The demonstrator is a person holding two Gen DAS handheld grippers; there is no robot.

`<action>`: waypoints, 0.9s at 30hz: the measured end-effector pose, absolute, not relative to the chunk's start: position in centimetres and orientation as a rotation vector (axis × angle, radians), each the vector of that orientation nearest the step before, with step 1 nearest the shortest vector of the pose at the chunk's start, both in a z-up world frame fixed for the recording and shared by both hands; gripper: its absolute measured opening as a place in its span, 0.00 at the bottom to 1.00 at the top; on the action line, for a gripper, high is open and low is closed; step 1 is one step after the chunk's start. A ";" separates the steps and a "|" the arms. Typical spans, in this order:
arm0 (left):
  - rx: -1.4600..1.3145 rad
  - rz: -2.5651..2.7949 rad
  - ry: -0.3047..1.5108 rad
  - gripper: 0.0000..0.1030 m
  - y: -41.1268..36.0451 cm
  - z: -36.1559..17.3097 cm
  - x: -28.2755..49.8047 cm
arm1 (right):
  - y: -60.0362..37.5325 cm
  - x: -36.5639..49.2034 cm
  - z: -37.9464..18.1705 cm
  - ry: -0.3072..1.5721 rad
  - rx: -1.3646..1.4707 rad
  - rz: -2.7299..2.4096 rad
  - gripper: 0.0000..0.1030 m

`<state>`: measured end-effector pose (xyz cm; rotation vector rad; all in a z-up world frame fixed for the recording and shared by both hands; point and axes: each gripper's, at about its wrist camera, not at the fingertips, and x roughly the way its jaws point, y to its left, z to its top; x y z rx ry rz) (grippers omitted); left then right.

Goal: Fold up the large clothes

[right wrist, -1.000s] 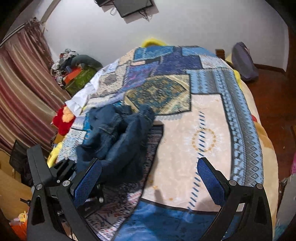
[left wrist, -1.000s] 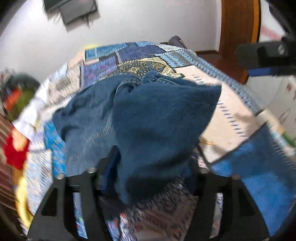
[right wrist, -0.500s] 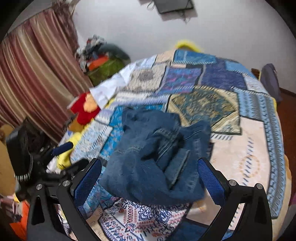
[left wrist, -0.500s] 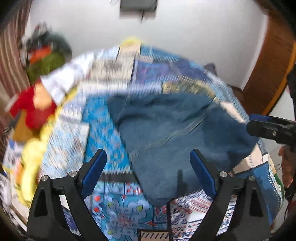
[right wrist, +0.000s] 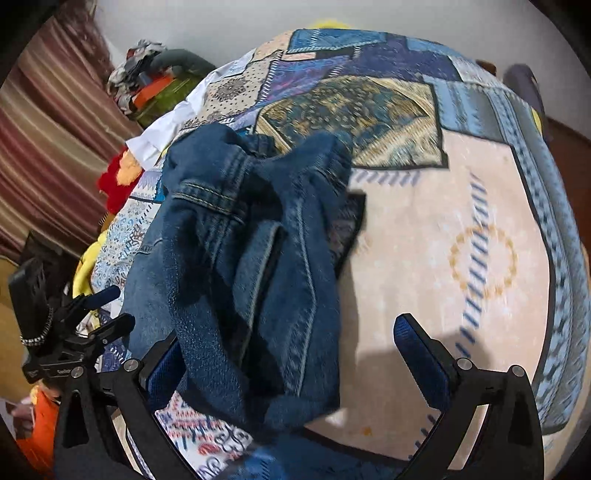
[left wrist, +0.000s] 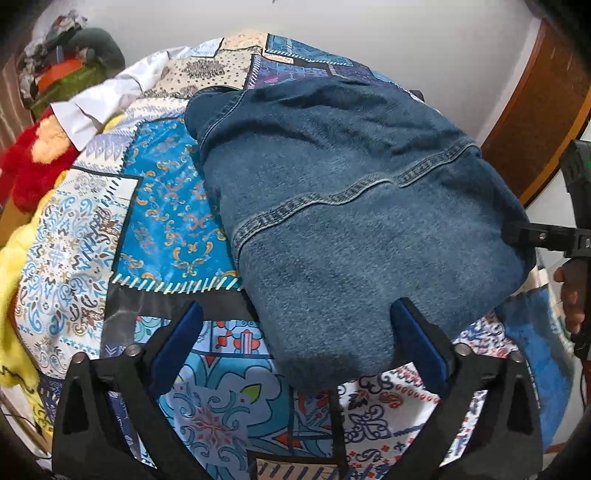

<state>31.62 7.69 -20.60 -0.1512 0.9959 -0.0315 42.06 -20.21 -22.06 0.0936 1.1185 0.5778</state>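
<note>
Near the bed's [left wrist: 155, 229] front edge lies the bunched denim garment [left wrist: 351, 221]. Left claw [left wrist: 295, 354] and right claw [right wrist: 288, 369] both gape, released. Grabbing one layer could drag the heap off the edge.

This was a bedroom in somebody's home, no question. A big bed [right wrist: 480, 206] took up nearly the whole view, covered with a busy patchwork blanket [left wrist: 173, 221] in blues, creams and golds. Along one side hung a striped maroon curtain [right wrist: 48, 122], and next to it sat a messy pile of clothes and bags [right wrist: 155, 77] (the usual corner heap). A red and orange plush toy [left wrist: 33, 158] lay at the bed's edge beside a white cloth [left wrist: 107, 99]. Plain white wall [left wrist: 406, 33] behind, and a wooden door frame [left wrist: 535, 110] off to one side.
</note>
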 end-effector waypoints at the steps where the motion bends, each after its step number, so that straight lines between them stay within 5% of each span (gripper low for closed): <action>1: -0.154 -0.035 0.998 1.00 7.8 -20.6 31.6 | -20.5 41.8 -22.1 1.114 0.100 0.576 1.00; 15: -0.011 0.059 0.931 1.00 9.8 -16.5 31.6 | -22.4 42.4 -15.7 1.027 0.049 0.438 1.00; 27: -0.028 0.086 0.917 1.00 14.0 -16.1 41.0 | -9.9 49.4 -14.5 1.022 -0.093 0.659 1.00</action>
